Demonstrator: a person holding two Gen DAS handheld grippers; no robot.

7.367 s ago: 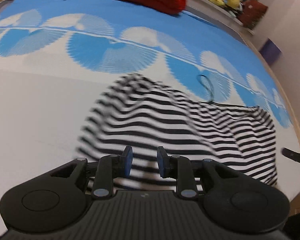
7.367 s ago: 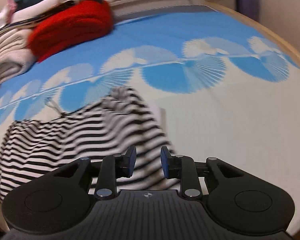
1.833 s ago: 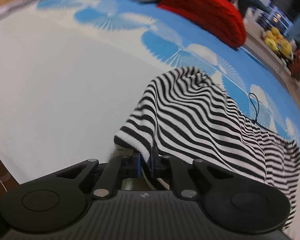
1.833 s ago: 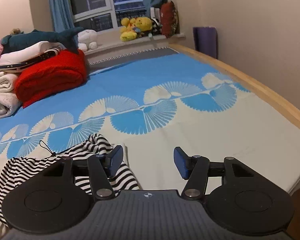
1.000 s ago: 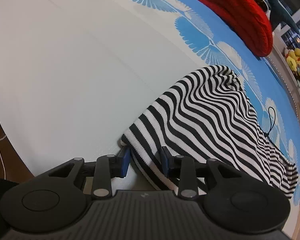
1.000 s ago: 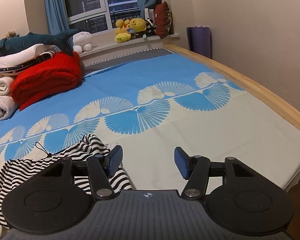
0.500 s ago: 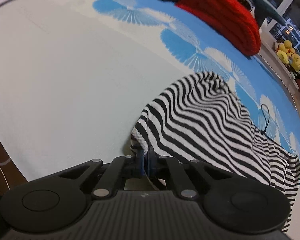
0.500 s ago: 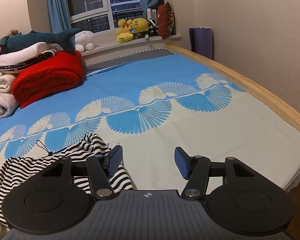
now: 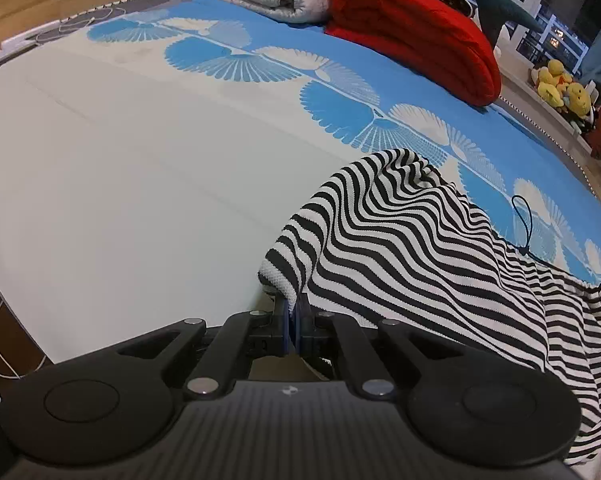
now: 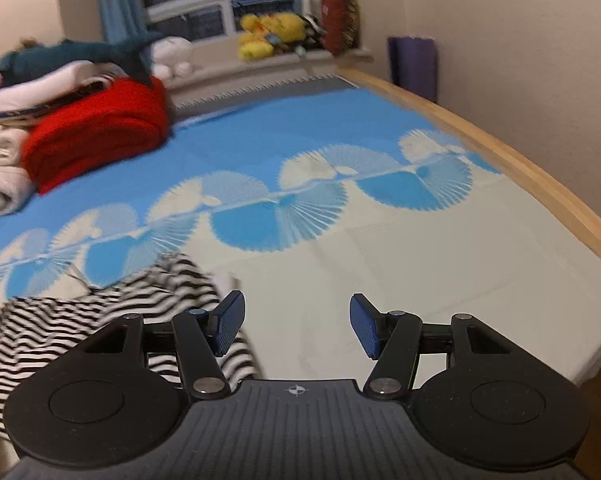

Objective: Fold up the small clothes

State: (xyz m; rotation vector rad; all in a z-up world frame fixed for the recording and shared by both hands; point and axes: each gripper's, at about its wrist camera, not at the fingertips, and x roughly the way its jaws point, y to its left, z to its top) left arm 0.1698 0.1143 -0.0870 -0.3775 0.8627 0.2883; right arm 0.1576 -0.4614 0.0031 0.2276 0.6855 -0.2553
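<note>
Striped garment (image 9: 420, 248): left gripper (image 9: 293, 320) had just clamped its corner, ready to fold; right gripper (image 10: 296, 326) stood released, empty.

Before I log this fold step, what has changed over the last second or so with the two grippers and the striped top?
The left gripper, open around the striped top's near corner a second ago, has closed on it and begun lifting that corner. The right gripper took hold of nothing; its jaws stay open, now nearer the top's other edge. The bed cover and the red blanket are unchanged.
</note>
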